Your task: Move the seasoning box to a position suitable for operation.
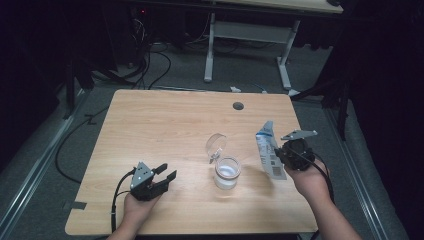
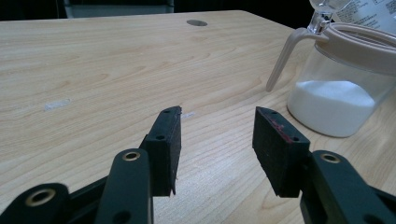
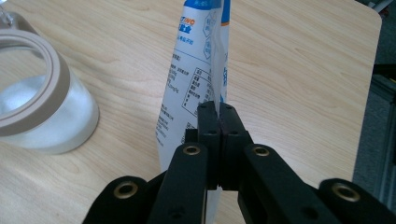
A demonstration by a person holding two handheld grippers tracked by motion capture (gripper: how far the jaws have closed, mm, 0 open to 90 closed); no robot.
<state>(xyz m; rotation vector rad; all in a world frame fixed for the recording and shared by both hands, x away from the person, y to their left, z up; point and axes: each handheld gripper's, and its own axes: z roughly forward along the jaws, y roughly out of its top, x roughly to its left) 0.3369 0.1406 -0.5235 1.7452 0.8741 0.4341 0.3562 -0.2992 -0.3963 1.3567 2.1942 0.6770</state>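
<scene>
Black jaws of my left gripper (image 2: 217,140) rise from the bottom of the left gripper view, standing apart with bare table (image 2: 93,60) between the pads and nothing held. At the right edge of that frame stands the glass jar (image 2: 341,88), holding white powder, its beige rim open and its spoon-like handle sloping down toward the middle. A corner of the printed pouch (image 2: 369,11) shows at the upper right, behind the jar.

My right gripper (image 3: 218,116) fills the lower middle of the right gripper view, its jaws pressed together on the edge of the white and blue pouch (image 3: 196,70), which rises upright from the pads toward the top of the frame. At the left edge sits the jar (image 3: 42,107), near the pouch but apart from it.

From the high view, my left gripper (image 1: 162,176) lies low and left on the table (image 1: 165,120), jaws parted and pointing right, well apart from the jar (image 1: 227,172) at the centre. The jar's clear lid (image 1: 216,145) stands tipped open above it. My right gripper (image 1: 280,154) holds the pouch (image 1: 267,150) just right of the jar, tilted, with its top leaning toward the upper left.
</scene>
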